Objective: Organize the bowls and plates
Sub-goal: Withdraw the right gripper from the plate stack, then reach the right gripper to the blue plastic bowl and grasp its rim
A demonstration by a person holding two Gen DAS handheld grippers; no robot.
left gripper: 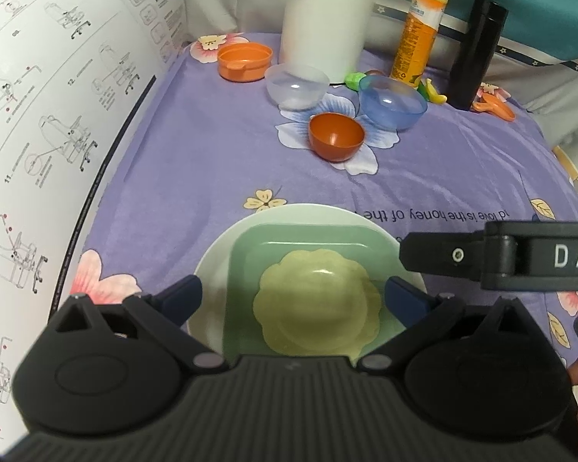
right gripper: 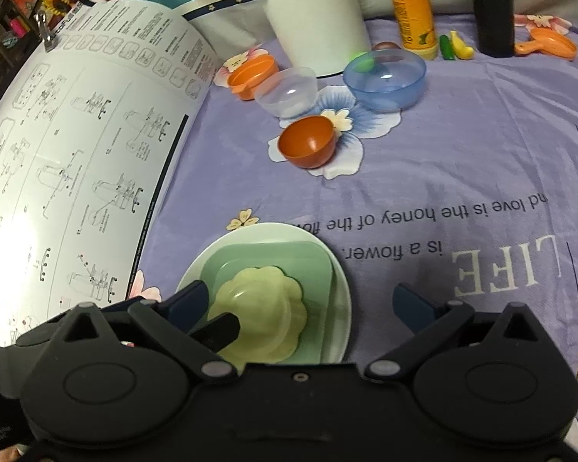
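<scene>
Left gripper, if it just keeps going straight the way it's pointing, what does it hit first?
Most likely the scalloped yellow plate, which lies between the open fingers of the left gripper, on top of the green square plate and white round plate. Height above the stack is unclear.

At your nine o'clock a large white sheet of printed assembly diagrams (left gripper: 57, 123) curves up from the purple floral cloth with upside-down lettering (left gripper: 212, 161) that covers the surface. At twelve o'clock stands a tall white cylindrical container (left gripper: 323, 19), its top out of view. Just to its right, toward one o'clock, you have a yellow-capped orange plastic bottle (left gripper: 420, 27), and beyond that a tall black flask (left gripper: 476, 54). Between the bottle and the flask lie small yellow and green toy pieces (right gripper: 456, 47), too small to identify. At two o'clock, beside the flask, rests an orange plastic scoop (right gripper: 551, 44). Behind everything runs a teal fabric with a star-patterned border (left gripper: 539, 4).
</scene>
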